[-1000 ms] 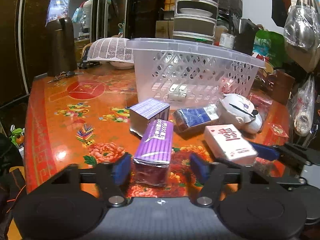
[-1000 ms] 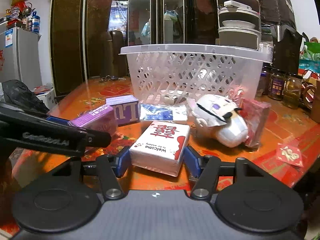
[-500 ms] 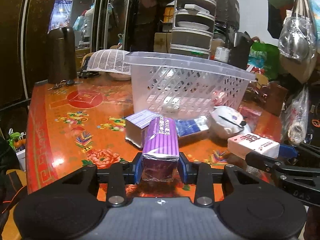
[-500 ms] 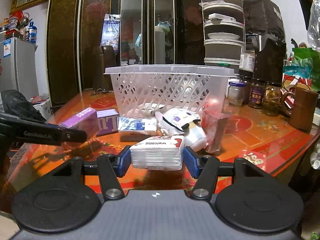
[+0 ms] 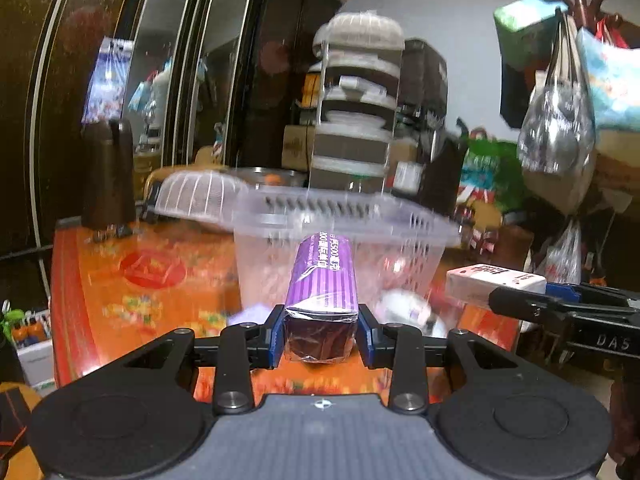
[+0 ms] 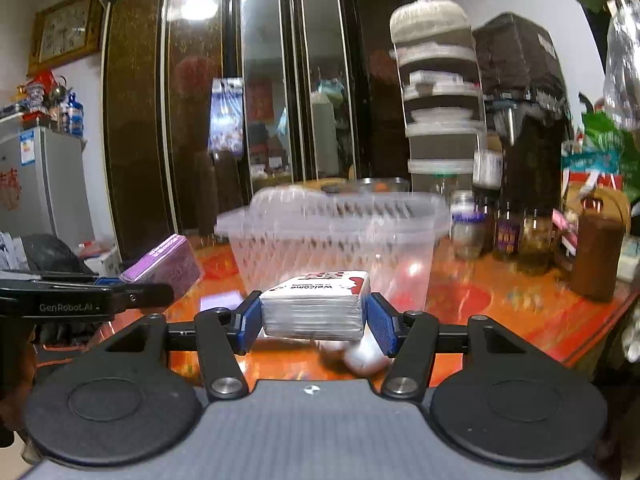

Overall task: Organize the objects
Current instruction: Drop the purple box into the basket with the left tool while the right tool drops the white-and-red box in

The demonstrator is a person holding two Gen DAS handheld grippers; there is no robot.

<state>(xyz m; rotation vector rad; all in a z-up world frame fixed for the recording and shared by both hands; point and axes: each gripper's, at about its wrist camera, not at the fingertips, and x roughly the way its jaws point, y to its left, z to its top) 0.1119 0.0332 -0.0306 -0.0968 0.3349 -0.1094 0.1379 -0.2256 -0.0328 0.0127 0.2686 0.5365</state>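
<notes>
Purple film-wrapped pack (image 5: pixel 322 280) clamped in the left gripper (image 5: pixel 321 330) and white paper-napkin pack (image 6: pixel 316 308) clamped in the right gripper (image 6: pixel 314 322) hang before the clear plastic basket (image 5: pixel 340 232), neither deposited yet.

Two matching handheld grippers in black, grey and blue

Each has a grey textured body with a small white crosshair mark at its front edge, flanked by two black round discs; from there black linkage arms with silver screw heads run to blue ribbed pads on the left gripper (image 5: pixel 321 334) and the right gripper (image 6: pixel 313 315). Side on, one reads "GenRobot.AI" in white, the other "DAS".
</notes>
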